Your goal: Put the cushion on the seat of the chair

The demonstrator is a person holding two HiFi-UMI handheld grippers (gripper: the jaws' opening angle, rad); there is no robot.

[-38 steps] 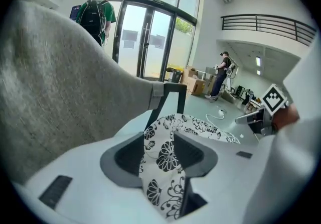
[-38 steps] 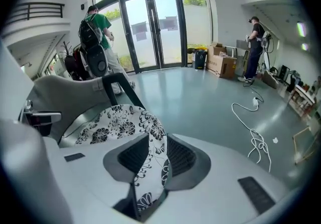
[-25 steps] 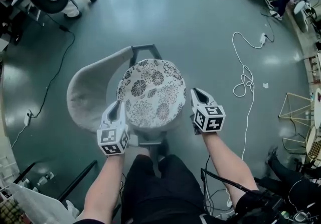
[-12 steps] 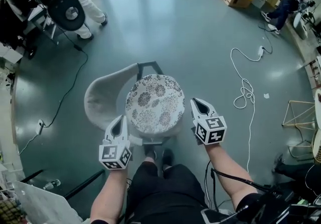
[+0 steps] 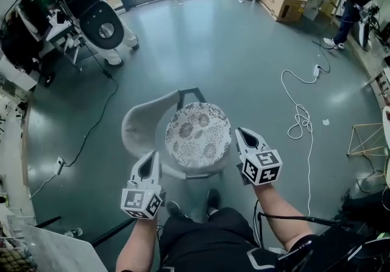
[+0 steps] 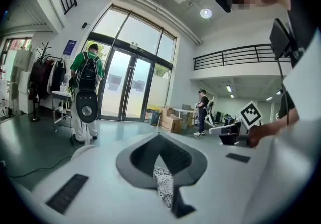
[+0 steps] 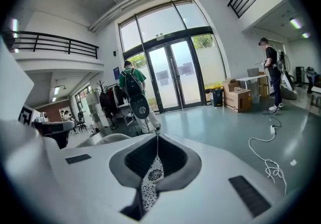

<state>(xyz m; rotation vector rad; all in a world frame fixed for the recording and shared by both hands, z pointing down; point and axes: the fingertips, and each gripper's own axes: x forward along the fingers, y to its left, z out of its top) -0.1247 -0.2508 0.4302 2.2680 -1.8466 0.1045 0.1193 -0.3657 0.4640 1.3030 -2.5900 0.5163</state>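
The round floral cushion [image 5: 198, 135] lies flat, patterned face up, on the seat of the grey chair [image 5: 143, 127] at frame centre; it shows no long axis. The left gripper [image 5: 153, 157] at lower left and the right gripper [image 5: 242, 133] at lower right flank it, both clenched and empty. The contents of the cardboard box [image 5: 281, 2] at upper right cannot be made out.

Likely a lab lobby — glass doors [image 7: 173, 77], mezzanine railing [image 7: 50, 42], cardboard boxes [image 5: 281, 1].

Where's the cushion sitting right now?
In the head view the floral cushion lies at centre on the seat of the grey chair, between the left gripper and the right gripper, with neither touching it.
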